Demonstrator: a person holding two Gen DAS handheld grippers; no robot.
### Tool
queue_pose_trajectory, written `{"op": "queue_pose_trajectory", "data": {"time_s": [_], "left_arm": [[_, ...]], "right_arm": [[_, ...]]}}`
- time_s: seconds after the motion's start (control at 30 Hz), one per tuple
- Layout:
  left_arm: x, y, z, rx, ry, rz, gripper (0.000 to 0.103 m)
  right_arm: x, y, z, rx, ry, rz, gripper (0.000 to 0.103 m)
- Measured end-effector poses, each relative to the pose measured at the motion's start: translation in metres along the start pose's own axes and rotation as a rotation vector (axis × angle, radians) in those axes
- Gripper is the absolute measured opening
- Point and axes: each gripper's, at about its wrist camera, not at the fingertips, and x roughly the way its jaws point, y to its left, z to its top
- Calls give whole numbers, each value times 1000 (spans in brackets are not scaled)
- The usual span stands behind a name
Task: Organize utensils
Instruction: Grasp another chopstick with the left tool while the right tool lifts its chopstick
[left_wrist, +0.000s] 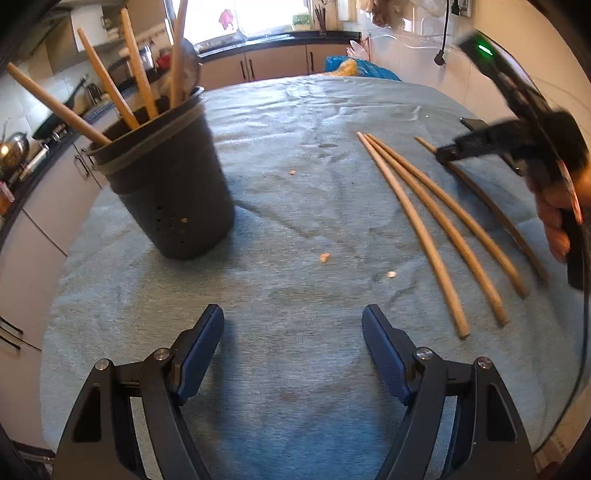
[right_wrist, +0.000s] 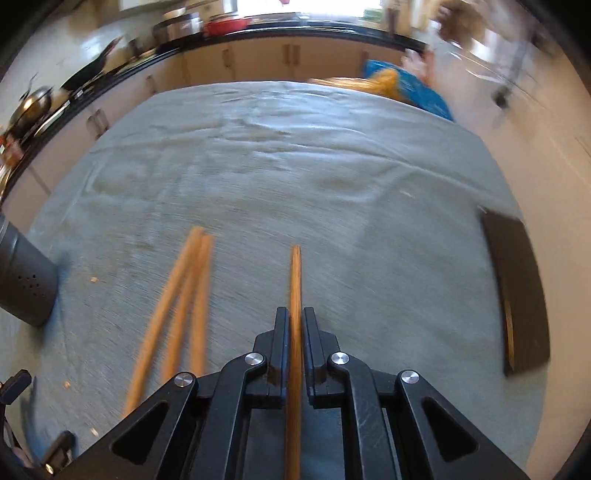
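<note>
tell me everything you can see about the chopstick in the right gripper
The chopstick is a thin, straight, round stick that looks like light brown wood. The right gripper is shut on it, the dark pads pressing both its sides, and it runs lengthwise between the fingers, its far end sticking out past the tips over the blue-grey cloth. In the left wrist view it lies low along the cloth, apart from the three loose chopsticks beside it.

Right gripper (right_wrist: 294, 321) clamped on one wooden chopstick (right_wrist: 295, 280)

Jaws closed against the stick, which runs straight between them and out past the tips over the grey-blue cloth (right_wrist: 295, 177). Three more chopsticks (right_wrist: 184, 291) lie loose just left, fanned. Dark perforated holder (right_wrist: 26, 273) at the left edge, dark flat board (right_wrist: 517, 291) at right. Frame motion-blurred.
</note>
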Motion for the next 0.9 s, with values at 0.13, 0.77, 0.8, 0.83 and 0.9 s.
{"op": "queue_pose_trajectory", "data": {"time_s": [0.13,0.77,0.8,0.83,0.9], "left_arm": [[0,-9,24,-13,29,-36,76],[75,-44,141,-125,241,-66,40],[79,-45,142,-125,247,-57,40],[82,-45,144,-127,249,-49,40],[85,-47,149,-120,239,-42,40]], "right_arm": [[-14,-25,-24,71,-17,24,7],[-28,-60,-59,218,-71,238,8],[-28,-60,-59,219,-71,243,8],[-28,-60,-59,219,-70,246,8],[-27,-60,-58,220,-66,255,8]]}}
